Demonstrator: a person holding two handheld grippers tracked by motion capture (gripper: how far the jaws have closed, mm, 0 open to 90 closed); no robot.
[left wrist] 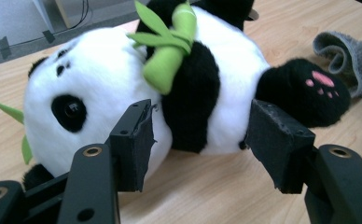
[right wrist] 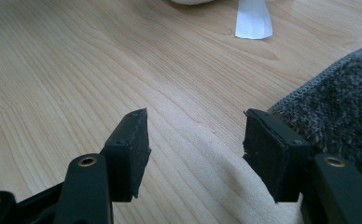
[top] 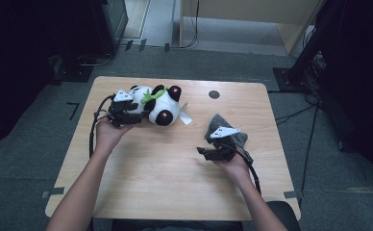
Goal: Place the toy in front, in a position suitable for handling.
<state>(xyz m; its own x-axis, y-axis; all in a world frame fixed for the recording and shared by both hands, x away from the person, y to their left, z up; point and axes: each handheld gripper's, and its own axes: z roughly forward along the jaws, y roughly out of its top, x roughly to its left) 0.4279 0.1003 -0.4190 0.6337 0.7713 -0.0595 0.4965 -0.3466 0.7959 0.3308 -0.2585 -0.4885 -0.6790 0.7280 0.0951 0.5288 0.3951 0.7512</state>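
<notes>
Panda toy: the plush panda (top: 156, 104) lay on its side near the far left of the counter (top: 165, 183), head toward the left gripper, a black foot with pink pads pointing toward the cloth.
Left gripper: the left gripper (left wrist: 198, 140) stood spread just in front of the panda's belly and dark arm; the pads did not appear to press the plush, so it looked lined up for a grasp rather than holding.
Right gripper: the right gripper (right wrist: 195, 149) was spread over bare wood, pinching nothing, its right jaw just beside the grey cloth's hem.
Grey cloth: the grey cloth (top: 227, 131) sat bunched at the right, apart from the panda, probably kept within the right hand's reach.
White tag: a white tag (top: 185, 117) trailed from the toy toward the centre.
Open room: the near half of the counter offered wide bare space; the panda sat close to the far edge, so any pull was likelier safe toward the person.
</notes>
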